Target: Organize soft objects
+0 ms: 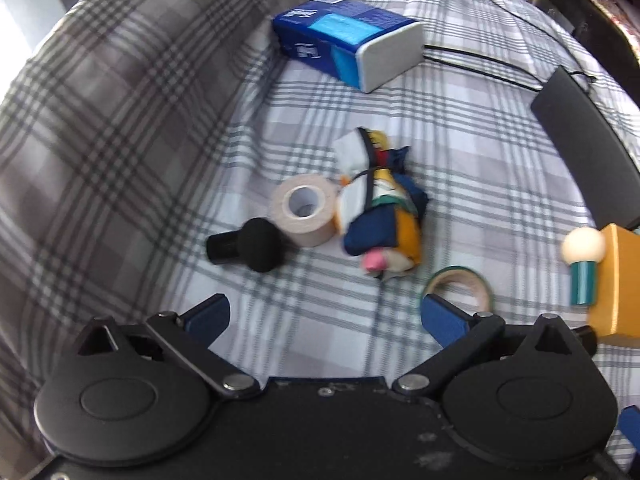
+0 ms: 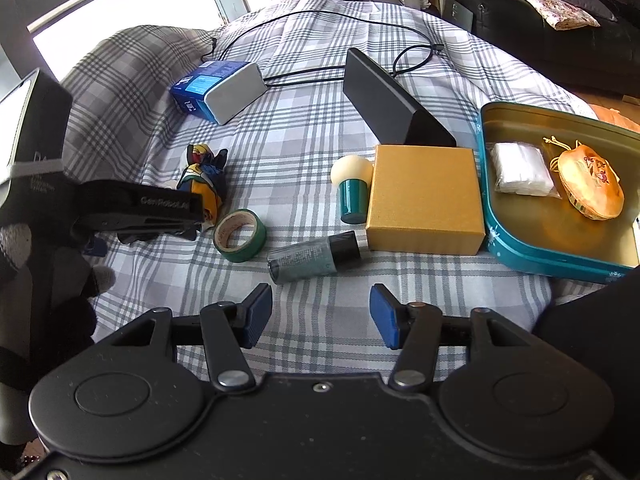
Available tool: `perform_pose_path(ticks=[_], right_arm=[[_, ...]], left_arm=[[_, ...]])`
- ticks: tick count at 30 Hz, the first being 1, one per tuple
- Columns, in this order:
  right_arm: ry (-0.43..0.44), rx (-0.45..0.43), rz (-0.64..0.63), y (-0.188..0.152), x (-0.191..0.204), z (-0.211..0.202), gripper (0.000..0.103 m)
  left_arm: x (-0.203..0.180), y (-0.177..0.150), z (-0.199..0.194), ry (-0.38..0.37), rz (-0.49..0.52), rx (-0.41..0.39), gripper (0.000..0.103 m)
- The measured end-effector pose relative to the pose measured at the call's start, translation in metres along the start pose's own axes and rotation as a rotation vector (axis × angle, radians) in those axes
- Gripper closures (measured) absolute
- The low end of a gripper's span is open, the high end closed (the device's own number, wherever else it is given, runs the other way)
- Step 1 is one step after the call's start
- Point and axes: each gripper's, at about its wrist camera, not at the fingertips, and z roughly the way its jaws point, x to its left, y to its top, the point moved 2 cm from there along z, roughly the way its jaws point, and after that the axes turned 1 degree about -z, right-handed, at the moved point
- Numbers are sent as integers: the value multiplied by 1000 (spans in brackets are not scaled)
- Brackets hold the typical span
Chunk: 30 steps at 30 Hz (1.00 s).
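Observation:
A folded colourful cloth [image 1: 380, 204] lies on the checked bedspread, touching a beige tape roll [image 1: 306, 210]. My left gripper [image 1: 326, 318] hovers just short of it, open wide and empty. The right wrist view shows the same cloth [image 2: 204, 180] partly behind the left gripper's black body [image 2: 140, 212], which a gloved hand [image 2: 40, 280] holds. A teal tin [image 2: 560, 252] at the right holds a white soft packet [image 2: 520, 170] and an orange fabric pouch [image 2: 592, 186]. My right gripper [image 2: 321, 315] is open with nothing between its fingers, near a small bottle [image 2: 316, 258].
On the bed are a black foam-tipped piece [image 1: 248, 246], a green tape roll [image 2: 240, 236], a yellow box [image 2: 424, 204] with a teal-handled brush [image 2: 352, 188] beside it, a long black box [image 2: 392, 108], a blue tissue pack [image 2: 218, 90] and a black cable [image 2: 312, 76].

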Motion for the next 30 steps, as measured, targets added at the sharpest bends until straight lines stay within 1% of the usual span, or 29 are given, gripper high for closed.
perform_pose_path(ticks=[3, 5, 10, 12, 19, 22, 24, 26, 30], right_arm=[[-8, 1, 0, 0, -1, 0, 51], [-14, 3, -5, -1, -1, 1, 51], [-29, 3, -22, -3, 1, 2, 51], [-38, 3, -33, -3, 2, 4, 51], [-63, 6, -74, -5, 9, 10, 51], [-79, -36, -77, -4, 11, 10, 51], [-100, -81, -72, -3, 12, 9, 48], [-114, -103, -71, -1, 14, 11, 48], [-111, -64, -88, 7, 19, 22, 48]], left_arm=[[-17, 2, 2, -50, 33, 5, 0], [-30, 2, 8, -68, 58, 12, 0], [-48, 2, 32, -87, 85, 55, 1], [-51, 1, 43, -70, 93, 73, 0], [-42, 9, 55, -145, 47, 104, 0], [-42, 8, 54, -151, 53, 88, 0], [-42, 6, 54, -151, 46, 74, 0], [-41, 4, 53, -153, 41, 71, 0], [-33, 5, 53, -174, 1, 83, 2]])
